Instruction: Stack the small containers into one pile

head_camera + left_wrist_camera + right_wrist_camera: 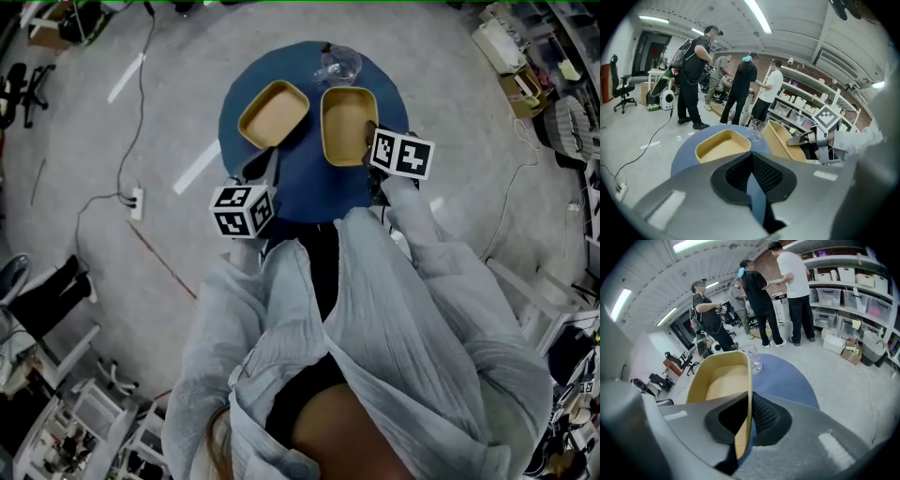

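Note:
Two tan oval containers are on or over the round blue table (309,183). The left container (273,114) rests flat on it, empty, just beyond my left gripper (751,157), whose pads meet with nothing between them. My right gripper (750,401) is shut on the near rim of the right container (724,378). In the left gripper view this container (785,140) is tilted up, to the right of the flat container (723,144). In the head view the right gripper (367,141) sits at the right container's (347,124) right edge, and the left gripper (262,171) is near the table's front left.
A clear drinking glass (339,64) stands at the table's far edge, close behind both containers. Several people (696,70) stand by shelves beyond the table. A cable and power strip (138,202) lie on the floor to the left.

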`<state>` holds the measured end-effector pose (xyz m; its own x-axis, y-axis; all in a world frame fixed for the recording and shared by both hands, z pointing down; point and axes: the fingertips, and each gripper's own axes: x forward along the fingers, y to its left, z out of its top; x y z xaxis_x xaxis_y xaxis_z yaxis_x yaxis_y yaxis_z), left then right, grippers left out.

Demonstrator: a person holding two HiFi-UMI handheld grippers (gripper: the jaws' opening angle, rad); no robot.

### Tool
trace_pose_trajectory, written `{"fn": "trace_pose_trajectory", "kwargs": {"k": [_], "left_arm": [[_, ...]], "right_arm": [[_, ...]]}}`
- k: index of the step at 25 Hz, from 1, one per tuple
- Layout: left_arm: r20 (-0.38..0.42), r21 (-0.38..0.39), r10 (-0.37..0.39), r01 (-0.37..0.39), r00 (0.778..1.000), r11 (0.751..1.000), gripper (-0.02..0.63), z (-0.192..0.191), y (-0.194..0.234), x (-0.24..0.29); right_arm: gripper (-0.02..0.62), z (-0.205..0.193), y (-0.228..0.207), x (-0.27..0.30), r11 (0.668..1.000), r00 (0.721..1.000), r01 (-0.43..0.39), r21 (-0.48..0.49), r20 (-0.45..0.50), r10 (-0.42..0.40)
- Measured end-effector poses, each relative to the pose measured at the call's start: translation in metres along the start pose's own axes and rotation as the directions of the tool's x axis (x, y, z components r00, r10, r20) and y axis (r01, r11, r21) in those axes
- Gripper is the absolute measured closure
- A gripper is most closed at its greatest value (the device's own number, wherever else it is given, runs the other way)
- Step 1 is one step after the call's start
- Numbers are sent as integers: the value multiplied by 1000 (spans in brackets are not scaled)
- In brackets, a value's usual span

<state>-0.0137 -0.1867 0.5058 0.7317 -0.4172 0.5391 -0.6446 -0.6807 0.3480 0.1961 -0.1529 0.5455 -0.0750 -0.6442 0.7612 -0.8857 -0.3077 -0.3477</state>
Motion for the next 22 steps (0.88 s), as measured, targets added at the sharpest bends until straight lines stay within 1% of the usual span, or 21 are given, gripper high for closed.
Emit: {"fn": "trace_pose_trajectory", "kwargs": {"k": [3, 5, 10, 12, 16, 22], "left_arm": [[4, 11, -14, 14, 1000, 1000, 594, 5, 16, -9], [6, 19, -19, 19, 1000, 1000, 594, 9, 28, -15], [6, 18, -7, 7, 1000, 1000, 594, 10, 55, -24], [11, 13, -2, 2, 1000, 1000, 594, 10, 63, -27], [16, 3, -2, 2, 1000, 1000, 593, 11, 79, -32], [6, -1, -15, 15, 1000, 1000, 594, 15, 103, -38]], "right_arm": [[586, -3, 22, 1, 993, 999, 0, 114, 34, -4], [586, -3, 36, 4, 982, 998, 3, 191, 53, -14], [586, -6, 70, 15, 927, 996, -24, 375, 84, -8], [586, -7, 83, 20, 910, 995, -40, 412, 99, -2], [586, -12, 106, 33, 882, 995, -40, 469, 102, -9], [586, -16, 128, 53, 817, 993, -9, 577, 102, -61]]}}
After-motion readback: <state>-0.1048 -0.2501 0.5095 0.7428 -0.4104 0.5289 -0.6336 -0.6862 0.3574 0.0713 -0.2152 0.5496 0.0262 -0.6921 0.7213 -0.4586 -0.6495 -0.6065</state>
